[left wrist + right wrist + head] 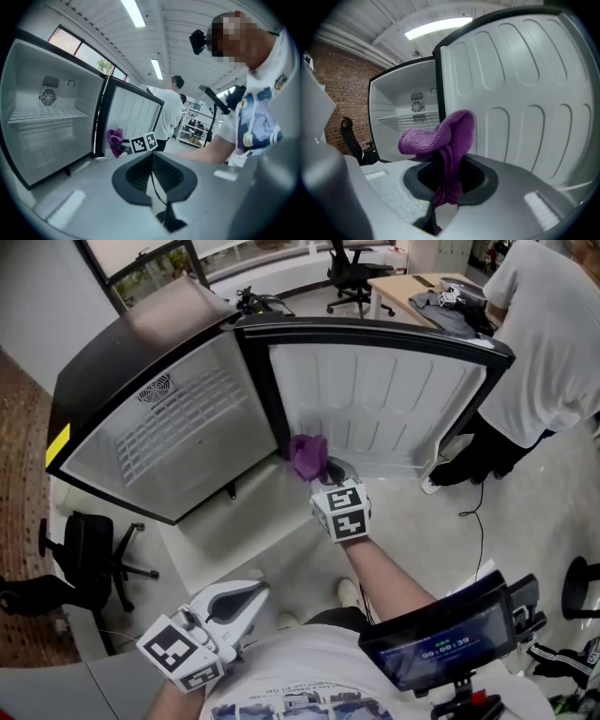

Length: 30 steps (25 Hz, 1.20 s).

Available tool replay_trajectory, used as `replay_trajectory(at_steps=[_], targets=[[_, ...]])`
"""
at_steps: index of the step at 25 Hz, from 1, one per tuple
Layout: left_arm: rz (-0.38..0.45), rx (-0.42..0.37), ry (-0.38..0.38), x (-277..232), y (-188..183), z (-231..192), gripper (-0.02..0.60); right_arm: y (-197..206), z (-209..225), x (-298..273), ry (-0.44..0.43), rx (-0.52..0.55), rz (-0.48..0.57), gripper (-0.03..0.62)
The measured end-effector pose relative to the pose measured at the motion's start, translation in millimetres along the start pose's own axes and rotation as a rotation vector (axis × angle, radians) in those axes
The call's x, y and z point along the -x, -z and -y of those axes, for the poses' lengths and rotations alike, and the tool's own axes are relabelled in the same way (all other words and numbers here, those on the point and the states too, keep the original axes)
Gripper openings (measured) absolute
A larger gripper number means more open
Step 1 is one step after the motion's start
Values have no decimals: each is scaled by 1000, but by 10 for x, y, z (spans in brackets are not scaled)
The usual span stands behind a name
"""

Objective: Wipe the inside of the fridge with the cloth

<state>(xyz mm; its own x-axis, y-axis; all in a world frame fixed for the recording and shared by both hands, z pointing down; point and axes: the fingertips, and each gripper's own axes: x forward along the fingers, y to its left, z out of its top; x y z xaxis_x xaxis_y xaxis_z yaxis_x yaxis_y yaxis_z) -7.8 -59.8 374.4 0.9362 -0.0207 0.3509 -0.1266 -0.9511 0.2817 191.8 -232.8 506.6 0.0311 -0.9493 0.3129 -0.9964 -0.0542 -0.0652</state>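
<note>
**Purple cloth held at the hinge of the open fridge**

Nearest the wearer, the left gripper [152,176], grey plastic with ribbed black pads, has its jaws pressed together on nothing. Farther out, the right gripper [445,183] is clamped on a nubby purple cloth [440,136], whose free end flops over in 1 soft fold. The cloth [307,456] lies at the hinge line, just beside the ribbed white door liner [375,399] of the black fridge [94,362]. Inside, a wire shelf [401,118] spans the white cavity below a round fan grille [417,106]. Beyond the door stands a person in a white shirt [544,334]; a black office chair [84,549] sits left of the fridge.
</note>
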Motion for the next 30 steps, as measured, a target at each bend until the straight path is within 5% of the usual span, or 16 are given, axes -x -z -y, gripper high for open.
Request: replay_trajectory(at_steps=[22, 30], targets=[[-46, -43, 243, -748, -94, 381, 5, 658, 1585, 1115, 350, -117, -113, 66], [-57, -52, 284, -857, -85, 532, 5, 744, 1824, 1478, 417, -114, -110, 66]])
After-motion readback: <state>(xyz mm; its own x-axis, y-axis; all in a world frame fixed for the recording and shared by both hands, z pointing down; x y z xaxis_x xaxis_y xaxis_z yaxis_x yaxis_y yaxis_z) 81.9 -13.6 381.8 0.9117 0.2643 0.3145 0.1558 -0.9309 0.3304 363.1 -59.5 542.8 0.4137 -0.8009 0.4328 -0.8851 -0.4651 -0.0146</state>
